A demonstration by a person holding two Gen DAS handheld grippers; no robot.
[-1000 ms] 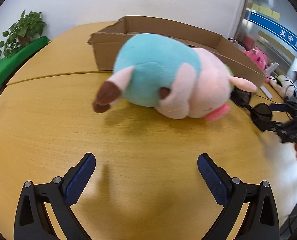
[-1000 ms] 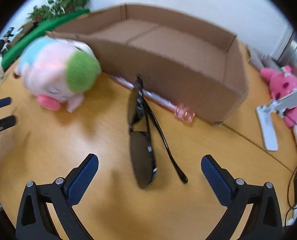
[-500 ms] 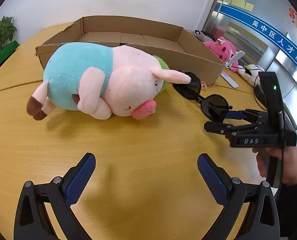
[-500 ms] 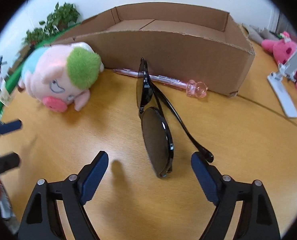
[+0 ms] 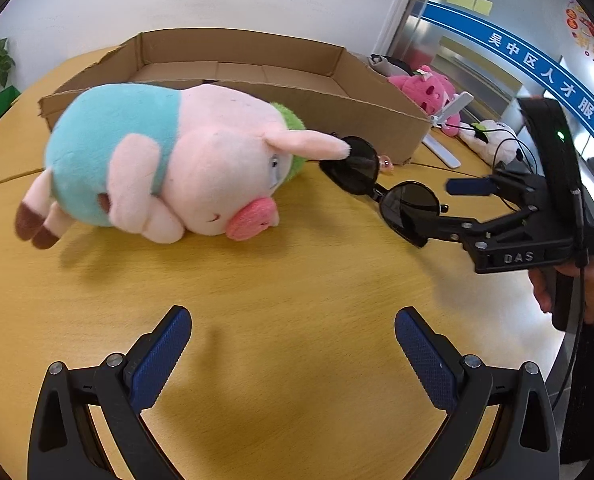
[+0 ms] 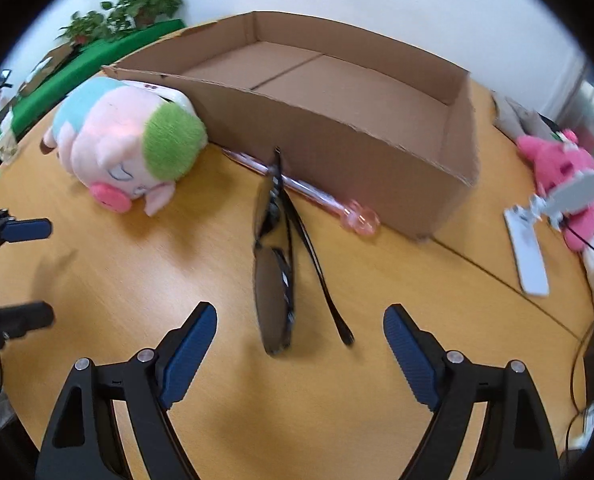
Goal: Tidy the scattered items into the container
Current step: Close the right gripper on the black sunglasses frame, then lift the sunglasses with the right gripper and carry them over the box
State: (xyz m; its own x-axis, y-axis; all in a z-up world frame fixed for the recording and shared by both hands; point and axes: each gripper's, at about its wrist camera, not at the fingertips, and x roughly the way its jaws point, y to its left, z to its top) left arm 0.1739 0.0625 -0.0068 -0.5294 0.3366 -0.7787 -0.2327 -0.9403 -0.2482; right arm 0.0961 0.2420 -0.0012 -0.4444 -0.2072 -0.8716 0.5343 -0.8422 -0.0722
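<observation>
A pink plush pig (image 5: 185, 168) with a teal back, green head tuft and brown hooves, black sunglasses (image 6: 275, 256), a translucent pink pen (image 6: 321, 200) and a plain brown cardboard box (image 6: 337, 128) sit on the honey-yellow wood-grain worktop (image 5: 289, 288).

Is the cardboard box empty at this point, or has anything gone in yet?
Empty, as far as visible: the cardboard box shows only bare floor. The sunglasses and plush pig lie outside on the table.
</observation>
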